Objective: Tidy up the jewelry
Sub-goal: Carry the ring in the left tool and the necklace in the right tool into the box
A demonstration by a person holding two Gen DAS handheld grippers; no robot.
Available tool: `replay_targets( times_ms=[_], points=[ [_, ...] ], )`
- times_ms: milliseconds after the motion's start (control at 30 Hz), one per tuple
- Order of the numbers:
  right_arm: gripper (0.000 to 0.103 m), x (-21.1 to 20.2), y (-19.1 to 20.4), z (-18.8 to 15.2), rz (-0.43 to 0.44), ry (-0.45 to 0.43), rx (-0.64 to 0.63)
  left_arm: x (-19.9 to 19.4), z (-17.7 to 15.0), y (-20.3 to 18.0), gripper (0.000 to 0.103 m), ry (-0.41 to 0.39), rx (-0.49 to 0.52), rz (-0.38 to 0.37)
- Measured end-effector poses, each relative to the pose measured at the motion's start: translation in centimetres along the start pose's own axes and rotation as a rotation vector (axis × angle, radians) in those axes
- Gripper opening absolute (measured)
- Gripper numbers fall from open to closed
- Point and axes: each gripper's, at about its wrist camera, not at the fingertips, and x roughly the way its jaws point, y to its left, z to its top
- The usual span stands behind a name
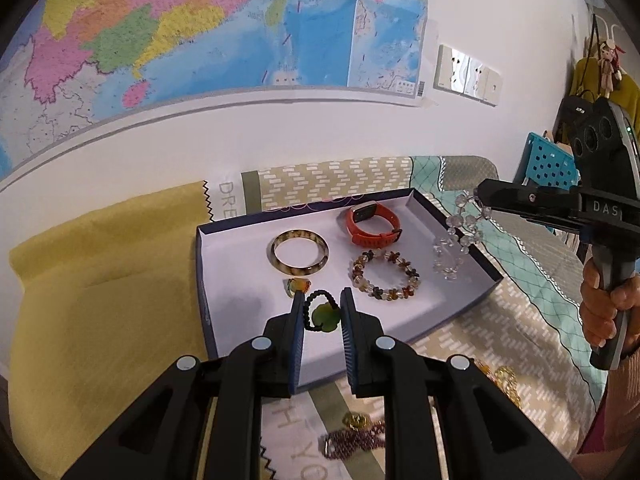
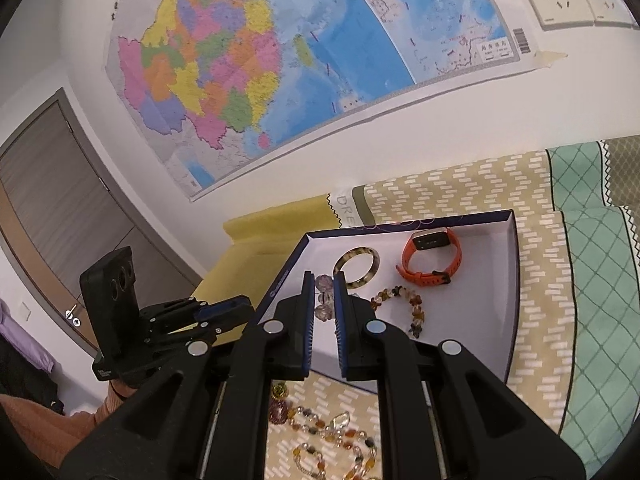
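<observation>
Jewelry is partly sorted: the open box [image 1: 208, 280], a shallow cardboard tray with dark walls and a white floor, already holds a mottled stone-like bangle [image 1: 299, 257], an orange rubbery watch band [image 1: 374, 226], a bracelet of amber and clear flower-shaped beads [image 1: 386, 276] and a small amber-coloured piece [image 1: 298, 286] just ahead of the left claw's tips.

The left gripper [image 1: 320, 314] is clamped on a black beaded cord carrying a round, smooth green pendant [image 1: 326, 316], which hangs between its blue ribbed pads over the near end of the box.

The right gripper [image 2: 322, 300] is pinched on a clear crystal bead bracelet [image 1: 460, 228]; in the left wrist view the strand of glassy, faceted beads dangles below its tips over the box's right wall.

Both carried pieces are not yet set down, so this looks like the delivery stage for two more items.

Behind and below both claws, more remains on the patterned bedspread [image 2: 460, 184]: a purple bead string [image 1: 352, 442], gold-toned pieces [image 1: 506, 376] and a loose heap of amber and clear bead strands [image 2: 332, 436].
</observation>
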Motion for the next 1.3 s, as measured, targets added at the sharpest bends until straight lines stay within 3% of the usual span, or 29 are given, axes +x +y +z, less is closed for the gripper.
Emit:
replay_targets(
  times_ms=[900,1300],
  points=[
    [0.010,6.0,-2.8,0.9,-0.024,0.083,0.055,7.0,1.2,-0.1,0.016,0.111,-0.017,0.025],
    [0.010,6.6,-4.0,0.4,-0.043,0.107,0.071,8.9,1.0,-0.1,0.016,0.172,-0.025,0.045]
  ],
)
